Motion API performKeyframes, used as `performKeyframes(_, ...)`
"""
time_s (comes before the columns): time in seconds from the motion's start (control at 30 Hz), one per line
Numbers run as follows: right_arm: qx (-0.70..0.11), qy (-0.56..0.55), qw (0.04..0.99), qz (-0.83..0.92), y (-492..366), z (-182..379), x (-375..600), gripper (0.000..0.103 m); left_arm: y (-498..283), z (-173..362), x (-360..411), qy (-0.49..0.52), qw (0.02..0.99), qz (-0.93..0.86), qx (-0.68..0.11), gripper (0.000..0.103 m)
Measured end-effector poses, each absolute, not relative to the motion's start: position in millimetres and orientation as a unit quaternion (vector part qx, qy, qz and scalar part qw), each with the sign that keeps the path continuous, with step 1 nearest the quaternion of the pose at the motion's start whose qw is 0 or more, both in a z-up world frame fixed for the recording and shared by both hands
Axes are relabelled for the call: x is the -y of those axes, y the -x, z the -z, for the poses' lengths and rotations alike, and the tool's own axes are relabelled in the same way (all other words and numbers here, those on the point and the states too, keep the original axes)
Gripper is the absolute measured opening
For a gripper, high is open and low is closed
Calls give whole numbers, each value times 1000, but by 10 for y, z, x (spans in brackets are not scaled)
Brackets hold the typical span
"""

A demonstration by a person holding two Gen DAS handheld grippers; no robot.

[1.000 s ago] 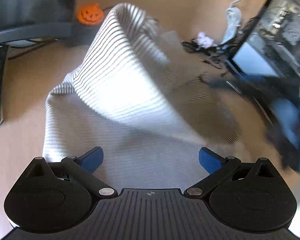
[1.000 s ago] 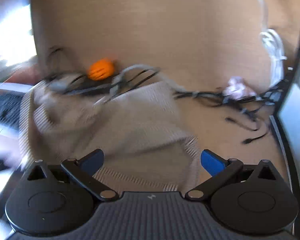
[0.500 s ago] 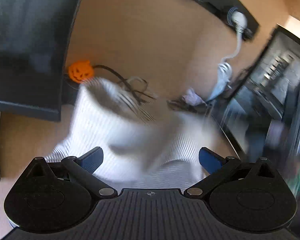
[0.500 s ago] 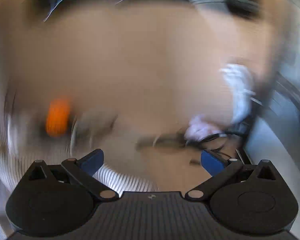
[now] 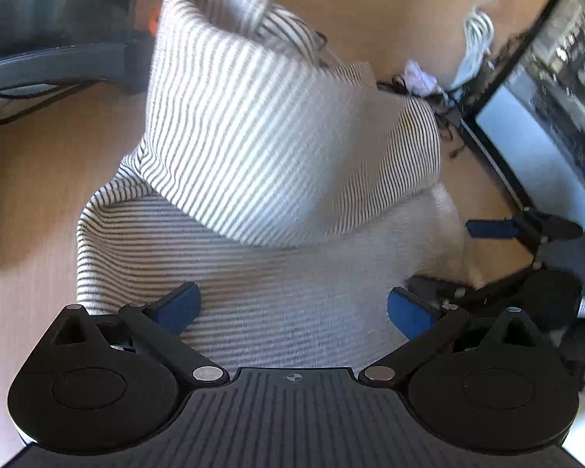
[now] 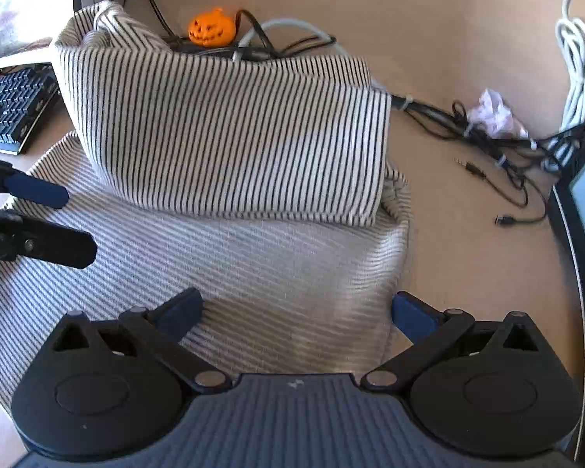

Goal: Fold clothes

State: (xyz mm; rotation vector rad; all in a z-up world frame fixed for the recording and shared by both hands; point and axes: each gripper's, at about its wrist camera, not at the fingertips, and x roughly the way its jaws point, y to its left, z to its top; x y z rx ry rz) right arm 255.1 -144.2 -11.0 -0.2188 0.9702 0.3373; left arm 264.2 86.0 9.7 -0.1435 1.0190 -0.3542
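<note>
Both claws apart, one fold laid.
Your left claw (image 5: 292, 306) and right claw (image 6: 296, 312) hold nothing above the striped garment (image 6: 230, 132) on the desk (image 6: 468, 253); its far part lies doubled over. Next, likely grip an edge to fold again.

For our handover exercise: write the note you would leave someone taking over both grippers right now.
Left gripper: open, holding nothing, over the near part of the striped garment.
Right gripper: open, empty, over the garment's near right part.
The garment lies on the desk; its far part is folded toward you over the near layer. The fold's far edge sits against the cables by the orange pumpkin.
Done: one fold.
Left: probably flatten the puffy fold, then fold again.
</note>
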Motion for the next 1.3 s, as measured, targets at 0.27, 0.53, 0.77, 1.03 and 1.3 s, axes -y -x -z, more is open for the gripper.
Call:
performKeyframes(0.27, -505, 93, 839, -179, -2158, 141, 1608, 103, -2047, -97, -879, 45, 842, 189, -504, 103)
performKeyframes(0.53, -508, 98, 835, -187, -1654, 169, 1708, 103, -1490, -143, -975, 38, 840, 211, -499, 103)
performKeyframes(0.77, -477, 113, 858, -151, -1766, -8, 1745, 103, -1613, -417, -858, -49, 894, 127, -426, 103)
performKeyframes(1.03, -439, 146, 877, -128, -1893, -82, 1655, 103, -1796, -354, -408, -246, 908, 66, -332, 103)
performKeyframes(1.3, -414, 159, 885, -141, -1824, -140, 1479, 103, -2208, -783, -1873, -83, 916, -237, -312, 103)
